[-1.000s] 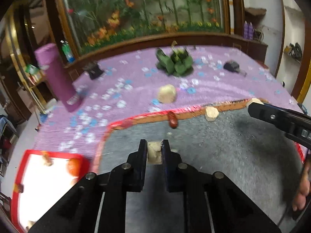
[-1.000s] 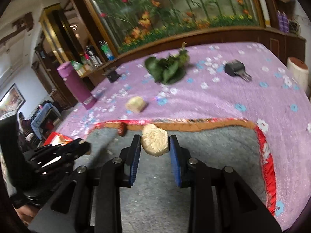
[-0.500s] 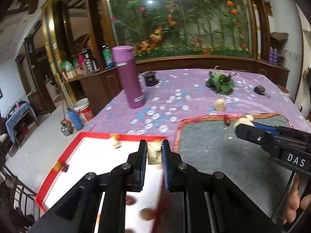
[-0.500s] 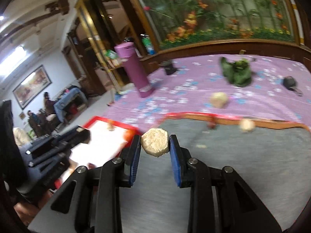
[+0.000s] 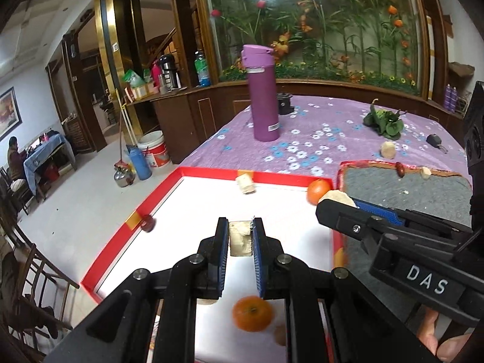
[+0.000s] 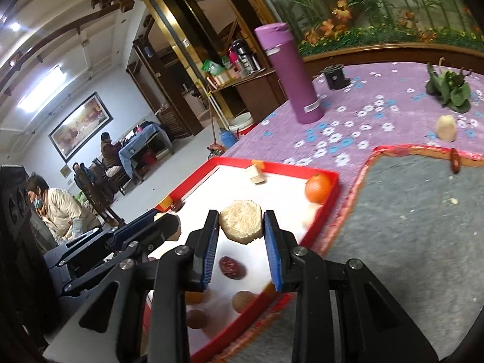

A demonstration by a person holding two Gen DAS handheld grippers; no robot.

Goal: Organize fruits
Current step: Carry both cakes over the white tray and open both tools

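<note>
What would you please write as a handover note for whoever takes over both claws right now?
Left claw: shut on a small pale rectangular fruit chunk, held over the red-rimmed white tray.
Right claw: shut on a round pale cut fruit slice, also over the tray.
Done: in the tray lie two oranges, a pale chunk, dark red dates and a few brownish pieces.
Left: release both pieces, then fetch the date and pale bit on the grey mat, and the pale lump on the purple flowered cloth.
</note>
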